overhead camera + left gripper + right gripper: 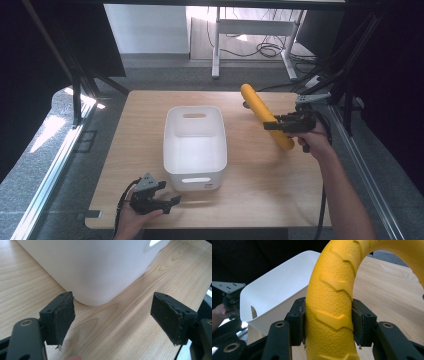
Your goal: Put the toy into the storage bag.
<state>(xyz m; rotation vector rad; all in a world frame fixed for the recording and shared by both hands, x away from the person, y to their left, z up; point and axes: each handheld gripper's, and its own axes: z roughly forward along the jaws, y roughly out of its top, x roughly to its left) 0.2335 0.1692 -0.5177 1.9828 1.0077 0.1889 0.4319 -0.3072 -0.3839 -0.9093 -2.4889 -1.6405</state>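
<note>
The right gripper [272, 125] has its jaws clamped on the yellow ring [265, 116], pads pressing both flanks of its treaded rim, and holds it above the table [260, 185] to the right of the white bin [195, 145]. From the high view the ring shows edge-on, a slanted yellow bar; its lower end is partly behind the gripper. In the right gripper view the ring [332, 302] runs off the top edge, so its full loop is cut off. The left gripper [167, 202] sits just in front of the bin's near-left corner, jaws spread wide with nothing between them. In the left gripper view the bin [95, 267] is cropped; just one handle slot peeks in.
</note>
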